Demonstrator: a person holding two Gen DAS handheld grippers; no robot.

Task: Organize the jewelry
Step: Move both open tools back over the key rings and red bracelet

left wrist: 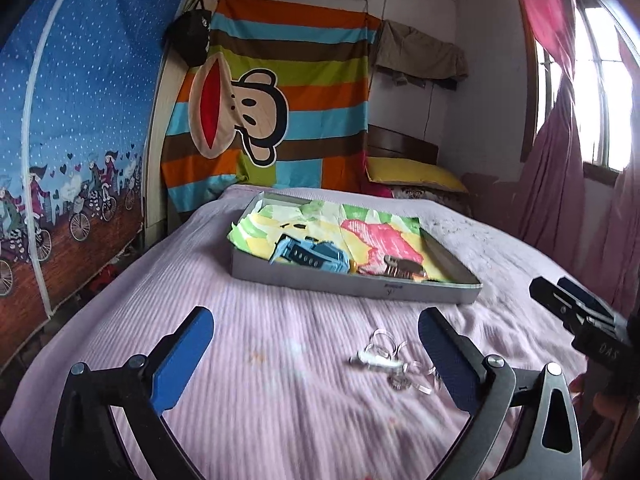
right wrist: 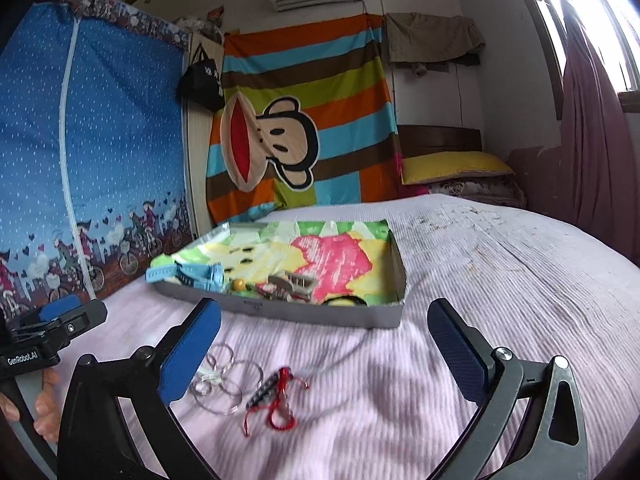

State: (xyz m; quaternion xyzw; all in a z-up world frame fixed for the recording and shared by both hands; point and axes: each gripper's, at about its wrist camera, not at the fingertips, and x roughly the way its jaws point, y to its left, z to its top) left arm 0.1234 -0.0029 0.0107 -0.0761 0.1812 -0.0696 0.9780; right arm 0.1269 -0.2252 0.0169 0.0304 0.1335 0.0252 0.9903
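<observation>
A shallow grey box (left wrist: 352, 285) (right wrist: 320, 312) lined with bright paper sits on the bed. Inside lie a light-blue watch (left wrist: 308, 258) (right wrist: 188, 274), a yellow bead (right wrist: 239, 284) and a metal watch band (left wrist: 402, 268) (right wrist: 290, 286). In front of the box, clear thin bangles (left wrist: 386, 354) (right wrist: 226, 376) lie on the lilac cover, with a red cord bracelet (right wrist: 280, 396) beside them. My left gripper (left wrist: 316, 356) is open above the cover, the bangles just left of its right finger. My right gripper (right wrist: 324, 354) is open too, with the bangles and red bracelet between its fingers.
The lilac bedspread (right wrist: 500, 280) stretches wide to the right. A yellow pillow (left wrist: 412, 176) lies at the head. A blue fabric wardrobe (left wrist: 72, 120) stands left, a striped monkey cloth (left wrist: 280, 100) hangs behind, pink curtains (left wrist: 560, 168) at the right. A hand (right wrist: 46, 404) holds the left gripper's handle.
</observation>
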